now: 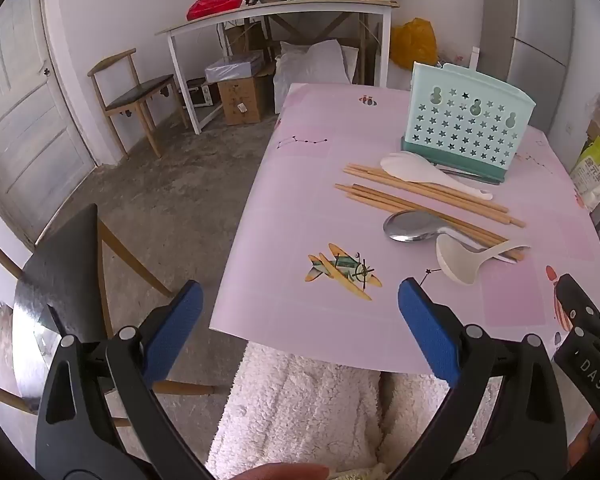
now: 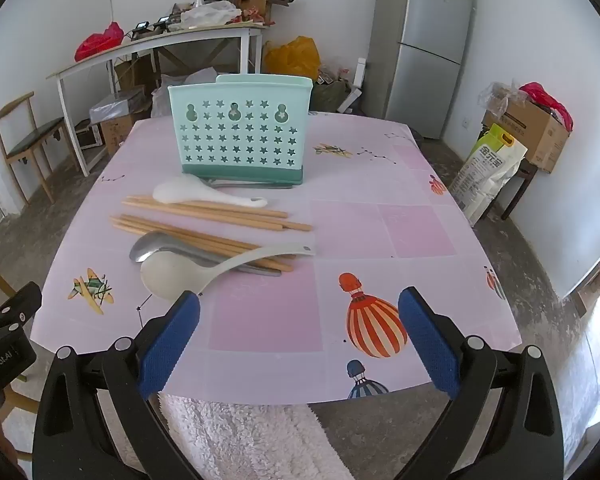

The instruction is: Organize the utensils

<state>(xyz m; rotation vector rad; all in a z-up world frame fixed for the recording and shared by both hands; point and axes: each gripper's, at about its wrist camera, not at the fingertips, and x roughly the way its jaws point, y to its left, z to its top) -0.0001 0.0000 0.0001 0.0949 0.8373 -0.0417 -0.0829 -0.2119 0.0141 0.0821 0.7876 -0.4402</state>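
We held the left gripper (image 1: 300, 320) and right gripper (image 2: 300, 320) fully open, empty, near the desk (image 2: 380, 184) edge; utensil holder (image 2: 240, 132) stood far.

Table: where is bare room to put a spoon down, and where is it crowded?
Free: the table's right side, between the chopsticks' ends and the right edge, and the near strip with the balloon picture. Crowded: in front of the holder, where spoons and chopsticks overlap.

My left gripper (image 1: 300, 320) and right gripper (image 2: 299, 320) are black plastic frames with silver rivets. Their fingers (image 2: 430, 344) wear textured blue pads, and white lettering marks the casings.
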